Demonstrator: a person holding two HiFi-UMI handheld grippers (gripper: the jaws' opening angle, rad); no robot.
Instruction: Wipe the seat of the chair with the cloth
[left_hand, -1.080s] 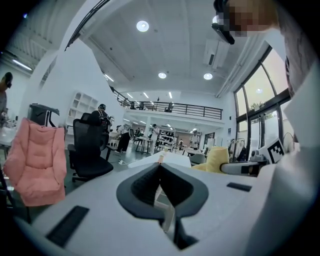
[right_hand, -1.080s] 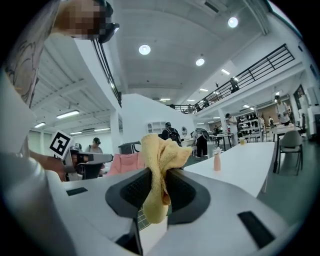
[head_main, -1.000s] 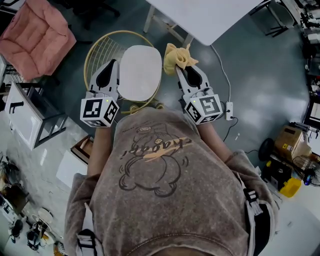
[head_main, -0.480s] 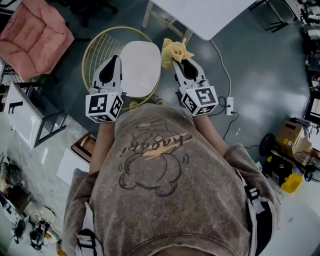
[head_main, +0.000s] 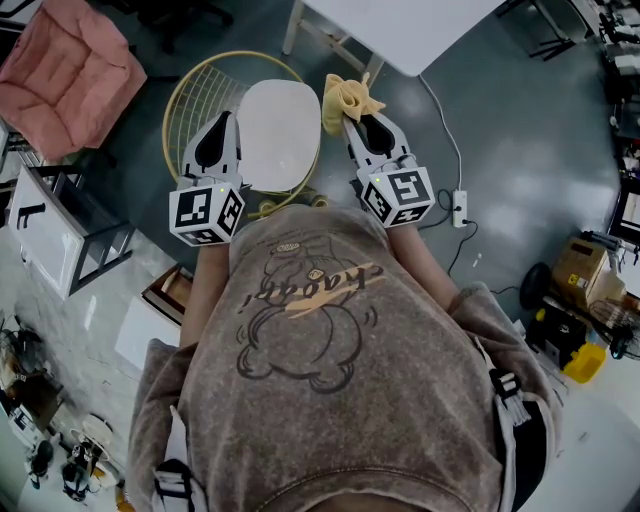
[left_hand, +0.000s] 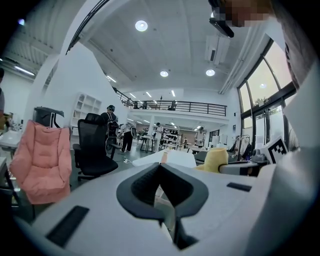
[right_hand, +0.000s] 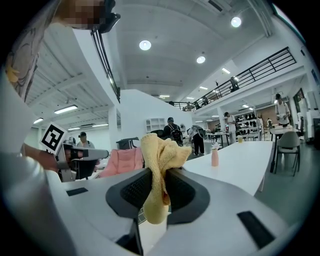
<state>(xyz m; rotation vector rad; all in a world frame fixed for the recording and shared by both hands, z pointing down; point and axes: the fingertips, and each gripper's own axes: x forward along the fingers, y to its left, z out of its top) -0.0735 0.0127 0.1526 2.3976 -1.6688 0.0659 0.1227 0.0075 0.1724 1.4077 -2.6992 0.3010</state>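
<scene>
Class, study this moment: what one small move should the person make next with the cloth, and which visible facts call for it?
Probably swing the right gripper left and down so the yellow cloth lands on the white seat. Its jaws are clamped on the cloth, which sits off the seat's right edge, so no wiping contact shows yet.
</scene>
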